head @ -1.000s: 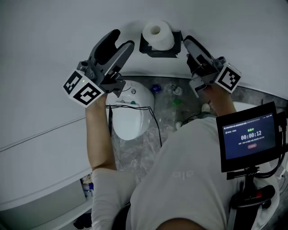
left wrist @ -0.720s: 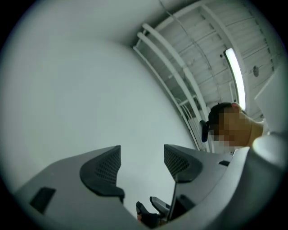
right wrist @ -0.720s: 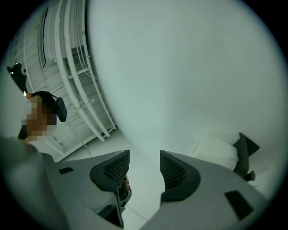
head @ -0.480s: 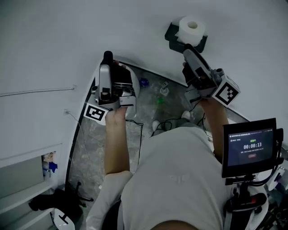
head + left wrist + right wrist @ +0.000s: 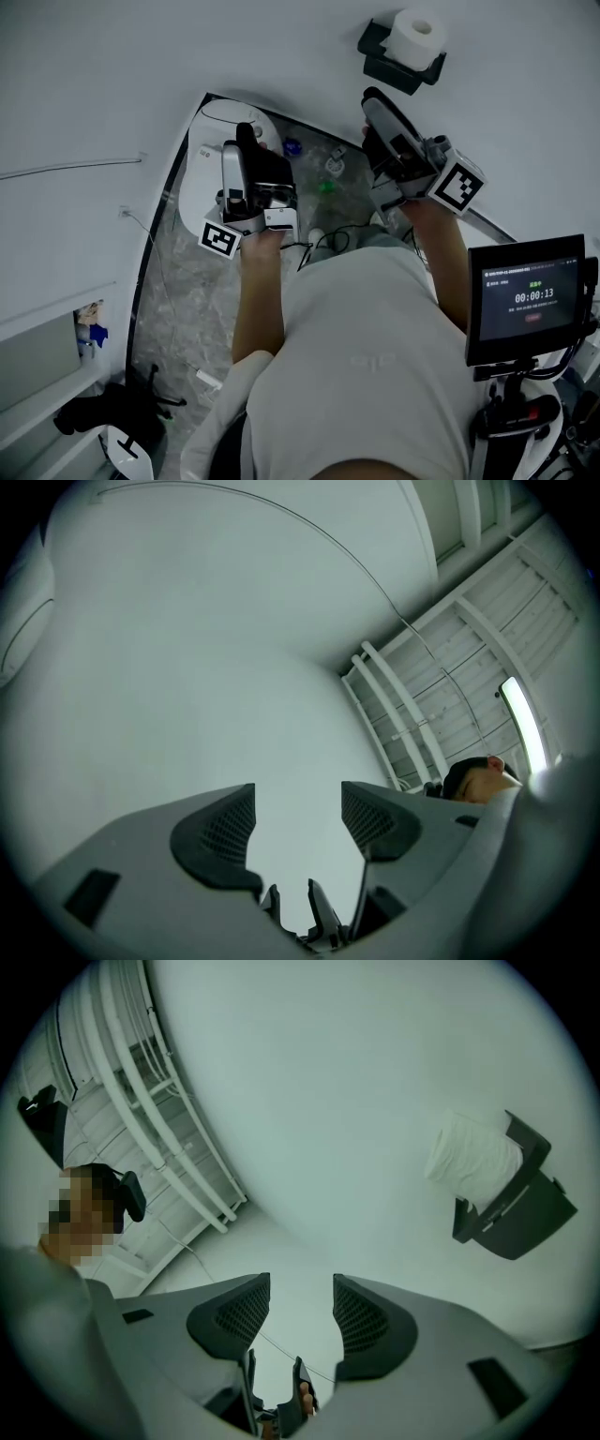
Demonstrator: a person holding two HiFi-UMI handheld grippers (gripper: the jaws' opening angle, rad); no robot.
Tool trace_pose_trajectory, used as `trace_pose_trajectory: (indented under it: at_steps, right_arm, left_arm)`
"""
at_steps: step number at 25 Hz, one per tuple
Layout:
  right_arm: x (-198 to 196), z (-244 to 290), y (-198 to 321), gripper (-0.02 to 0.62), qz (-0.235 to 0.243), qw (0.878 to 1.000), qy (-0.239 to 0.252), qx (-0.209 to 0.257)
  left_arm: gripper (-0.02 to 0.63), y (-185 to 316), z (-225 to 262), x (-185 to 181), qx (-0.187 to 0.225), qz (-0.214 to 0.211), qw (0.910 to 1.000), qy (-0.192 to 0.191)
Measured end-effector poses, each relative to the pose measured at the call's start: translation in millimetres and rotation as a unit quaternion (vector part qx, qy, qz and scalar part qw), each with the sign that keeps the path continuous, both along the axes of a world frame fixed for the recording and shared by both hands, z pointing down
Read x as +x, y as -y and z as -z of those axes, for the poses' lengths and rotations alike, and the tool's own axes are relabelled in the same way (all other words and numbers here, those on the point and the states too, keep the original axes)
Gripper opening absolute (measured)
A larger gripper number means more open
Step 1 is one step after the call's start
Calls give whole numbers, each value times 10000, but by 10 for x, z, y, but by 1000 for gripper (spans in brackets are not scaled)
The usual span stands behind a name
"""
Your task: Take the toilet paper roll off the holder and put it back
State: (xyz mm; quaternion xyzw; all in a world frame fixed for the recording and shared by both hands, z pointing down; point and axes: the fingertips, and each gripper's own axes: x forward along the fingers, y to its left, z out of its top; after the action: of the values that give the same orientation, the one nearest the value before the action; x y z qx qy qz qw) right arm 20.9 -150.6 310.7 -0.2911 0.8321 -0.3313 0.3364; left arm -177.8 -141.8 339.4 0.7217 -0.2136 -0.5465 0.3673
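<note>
The white toilet paper roll [image 5: 415, 36] sits in its black holder [image 5: 385, 60] on the white wall, at the top right of the head view. My right gripper [image 5: 377, 114] is just below and to the left of the holder, apart from it, open and empty. In the right gripper view the roll [image 5: 472, 1160] and holder [image 5: 518, 1211] lie up and to the right of my right gripper [image 5: 302, 1312]. My left gripper [image 5: 247, 141] is held low over the toilet, far from the roll. It is open and empty, and my left gripper [image 5: 298, 817] faces only bare wall and ceiling.
A white toilet [image 5: 208, 139] stands below the left gripper, with small bottles [image 5: 330, 169] on the grey marble floor [image 5: 178, 281] beside it. A timer screen [image 5: 530, 298] is mounted at the right. A cable [image 5: 323, 246] trails over the floor. White ceiling slats [image 5: 450, 686] show overhead.
The left gripper has dropped away from the holder, down to the toilet. The right gripper has drawn back a little below the holder. The roll stays in the holder.
</note>
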Motion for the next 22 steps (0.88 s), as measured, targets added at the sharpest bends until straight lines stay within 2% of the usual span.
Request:
trace_pose_trajectory:
  at_steps: [7, 11, 15, 19, 22]
  right_arm:
    - [163, -84, 11, 204, -220, 9997, 59, -85]
    - [135, -83, 30, 206, -162, 9998, 38, -69]
    - [171, -103, 49, 204, -288, 9995, -33, -82]
    - [200, -124, 64, 204, -227, 9993, 264, -155]
    - [199, -129, 65, 204, -212, 9993, 273, -148]
  left_arm:
    - [290, 86, -57, 120, -84, -258, 9996, 67]
    - [290, 102, -47, 97, -84, -240, 9996, -90]
    - [290, 139, -82, 159, -121, -332, 9993, -87]
    - [288, 161, -126, 201, -198, -412, 9989, -70]
    - [288, 176, -157, 240, -247, -481, 9985, -79]
